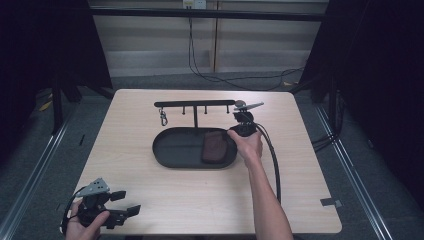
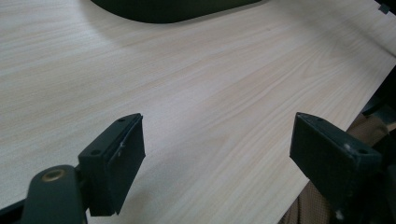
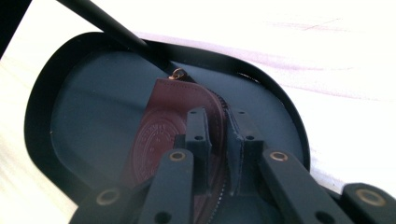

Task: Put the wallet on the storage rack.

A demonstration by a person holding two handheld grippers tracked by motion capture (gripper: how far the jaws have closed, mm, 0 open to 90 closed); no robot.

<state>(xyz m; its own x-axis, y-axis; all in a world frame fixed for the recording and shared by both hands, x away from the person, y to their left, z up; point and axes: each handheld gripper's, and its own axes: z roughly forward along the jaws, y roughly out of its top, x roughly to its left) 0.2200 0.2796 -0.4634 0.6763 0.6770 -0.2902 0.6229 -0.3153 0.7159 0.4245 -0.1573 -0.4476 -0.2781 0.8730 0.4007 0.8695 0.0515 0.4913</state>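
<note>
- My right gripper (image 3: 217,140) hangs over the right end of the black oval tray (image 1: 165,150), its jaws nearly together with just a narrow slit between them.
- In the right gripper view the brown leather pouch (image 3: 168,126) lies right under and ahead of those jaws; its zipped edge runs along the slit, but I cannot tell whether the pads actually pinch it.
- The pouch lies flat on the tray floor at the right end, its small brass ring (image 3: 178,73) pointing toward the stand's post.
- From the high view, the right gripper (image 1: 243,127) sits at the tray's right rim, my right hand (image 1: 248,145) behind it.
- Behind the tray stands a black hook rack (image 1: 195,104) with a small clip (image 1: 163,119) hanging at its left end.
- My left gripper (image 1: 125,202) rests at the near-left corner of the table (image 1: 300,165), jaws spread wide over bare wood, well apart from the tray.
</note>
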